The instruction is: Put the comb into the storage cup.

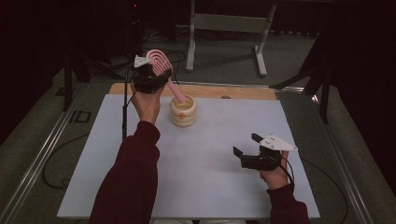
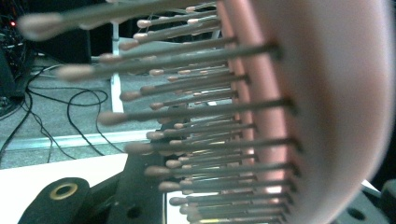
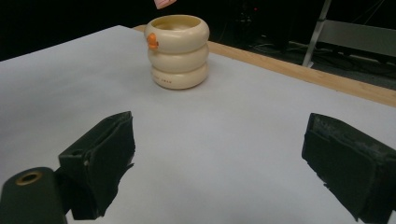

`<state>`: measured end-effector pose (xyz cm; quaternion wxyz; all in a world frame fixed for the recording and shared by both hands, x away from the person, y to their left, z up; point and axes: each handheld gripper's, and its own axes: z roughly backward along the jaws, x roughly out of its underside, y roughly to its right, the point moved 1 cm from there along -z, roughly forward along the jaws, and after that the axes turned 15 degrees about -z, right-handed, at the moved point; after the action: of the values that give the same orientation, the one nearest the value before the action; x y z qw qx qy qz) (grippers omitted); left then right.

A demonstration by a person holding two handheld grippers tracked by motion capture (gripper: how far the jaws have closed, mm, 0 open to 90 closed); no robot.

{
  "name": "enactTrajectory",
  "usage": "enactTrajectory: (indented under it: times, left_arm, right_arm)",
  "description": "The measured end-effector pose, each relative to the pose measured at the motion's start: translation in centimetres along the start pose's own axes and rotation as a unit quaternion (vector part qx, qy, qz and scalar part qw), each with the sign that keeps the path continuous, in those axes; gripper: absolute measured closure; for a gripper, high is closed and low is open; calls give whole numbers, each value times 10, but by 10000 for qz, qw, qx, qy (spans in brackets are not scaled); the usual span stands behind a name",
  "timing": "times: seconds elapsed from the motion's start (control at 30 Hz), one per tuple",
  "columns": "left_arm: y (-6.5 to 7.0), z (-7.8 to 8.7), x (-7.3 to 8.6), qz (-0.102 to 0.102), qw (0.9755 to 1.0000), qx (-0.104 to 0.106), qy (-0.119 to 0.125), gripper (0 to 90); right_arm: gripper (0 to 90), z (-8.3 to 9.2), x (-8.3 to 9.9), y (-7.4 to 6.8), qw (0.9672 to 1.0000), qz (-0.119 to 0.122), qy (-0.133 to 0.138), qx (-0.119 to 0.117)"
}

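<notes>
My left gripper is raised over the table's far left and is shut on the head of a pink hairbrush. Its handle slants down to the right, and the pink tip hangs just above the mouth of a cream ringed cup. In the left gripper view the brush head and its bristles stand close between the jaws. The cup stands upright with a small orange mark on its top ring. My right gripper rests low at the right front, open, with nothing between its fingers.
A white sheet covers the table, with a wooden strip along the far edge. Beyond it are floor cables and the legs of a metal stand. A black cable hangs from the left gripper.
</notes>
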<state>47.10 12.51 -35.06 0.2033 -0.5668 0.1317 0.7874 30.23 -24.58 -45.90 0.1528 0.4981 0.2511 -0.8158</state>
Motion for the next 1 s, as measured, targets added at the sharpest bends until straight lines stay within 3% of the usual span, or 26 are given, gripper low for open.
enactTrajectory:
  times: [1.0]
  left_arm:
    - [14,-16,7,-172,9997,-111,-91,627]
  right_arm:
    - [93,2,-2,-1,10000,6,56,-22]
